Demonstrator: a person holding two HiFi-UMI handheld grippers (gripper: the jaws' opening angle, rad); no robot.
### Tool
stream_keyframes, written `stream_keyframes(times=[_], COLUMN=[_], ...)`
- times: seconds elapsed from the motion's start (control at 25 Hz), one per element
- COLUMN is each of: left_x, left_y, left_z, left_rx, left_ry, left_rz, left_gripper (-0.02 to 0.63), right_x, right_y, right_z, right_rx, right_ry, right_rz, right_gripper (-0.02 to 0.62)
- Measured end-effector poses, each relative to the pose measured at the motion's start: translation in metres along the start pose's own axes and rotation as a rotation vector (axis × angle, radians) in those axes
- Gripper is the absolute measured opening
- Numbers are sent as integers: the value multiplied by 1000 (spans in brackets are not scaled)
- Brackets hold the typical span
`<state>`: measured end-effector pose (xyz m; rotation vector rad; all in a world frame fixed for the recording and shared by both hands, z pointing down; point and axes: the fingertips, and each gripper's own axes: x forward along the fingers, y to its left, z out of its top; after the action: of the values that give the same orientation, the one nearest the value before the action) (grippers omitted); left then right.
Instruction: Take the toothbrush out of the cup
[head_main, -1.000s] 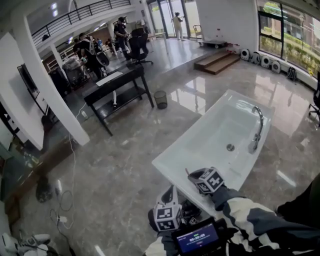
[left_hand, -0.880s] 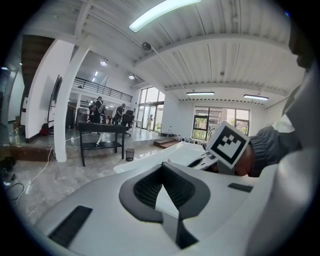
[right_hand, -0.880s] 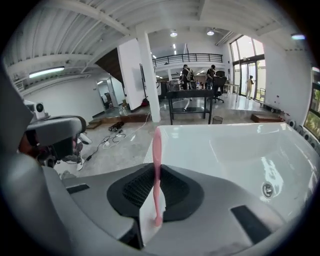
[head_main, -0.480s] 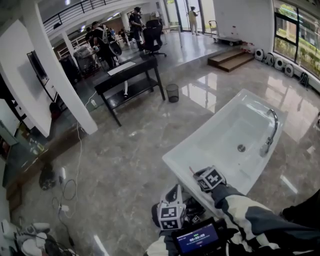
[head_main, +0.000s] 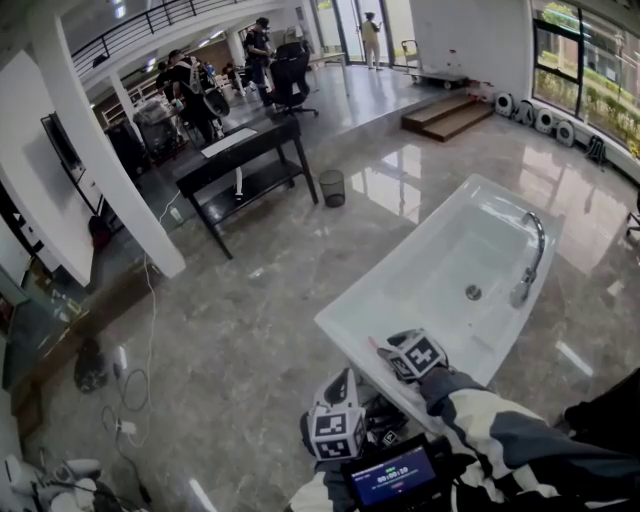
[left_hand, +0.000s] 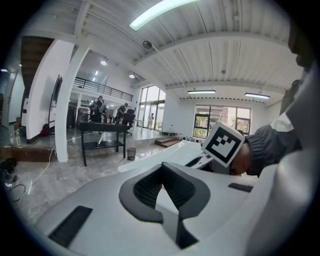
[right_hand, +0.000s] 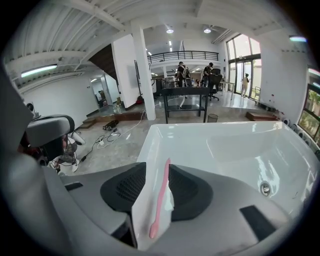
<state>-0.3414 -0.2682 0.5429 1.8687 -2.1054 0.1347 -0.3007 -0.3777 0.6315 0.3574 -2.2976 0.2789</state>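
Right hand-held gripper (right_hand: 157, 169) is at the near corner of the white basin (head_main: 352, 318); jaws are opening, pink toothbrush (right_hand: 156, 210) lies lengthwise in the gap between them on the basin rim; pads look clear of it, so it's a release, not a pinch. No cup shows in any view; the brush is already out of it as far as I can see.

Doing it well, my read: let the jaws spread fully before pulling away; back out along the brush's own line so neither pad drags it; the rim is narrow, so a sideways nudge could roll the brush into the bowl or off onto the floor; keep the tilt steady.

Left hand-held gripper (left_hand: 163, 172) hangs just beside the right, short of the basin; tips pressed together, nothing between them; best kept parked there.

Around: faucet (head_main: 528, 262) and drain (head_main: 473, 292) at the far end, well apart from the brush; black desk (head_main: 240, 165) and small bin (head_main: 332, 187) across the marble floor; cables (head_main: 130, 400) on the floor to the left; people (head_main: 190, 80) in the background; none of it obstructs the release.
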Motion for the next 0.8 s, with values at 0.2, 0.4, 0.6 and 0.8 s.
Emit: stream_keyframes(times=[0.2,0.4,0.6,0.8], left_x=[2,10,17,30], left_y=[-3,4,-6,-20], left_z=[7,37,59,66], left_rx=[9,40,60,89], left_ry=[-9,-55,-87,-90], left_rz=[-16,-31,-55,-93], left_gripper=[5,5,5,5], right_x=[-39,-104,-145,-156], right_y=[18,30,18,-1], right_z=[38,83,80,61], right_rx=[-35,-46,-25,35], right_ry=[-240,-516,-625,-636], right_rz=[61,79,15,-52], right_gripper=[141,83,11,9])
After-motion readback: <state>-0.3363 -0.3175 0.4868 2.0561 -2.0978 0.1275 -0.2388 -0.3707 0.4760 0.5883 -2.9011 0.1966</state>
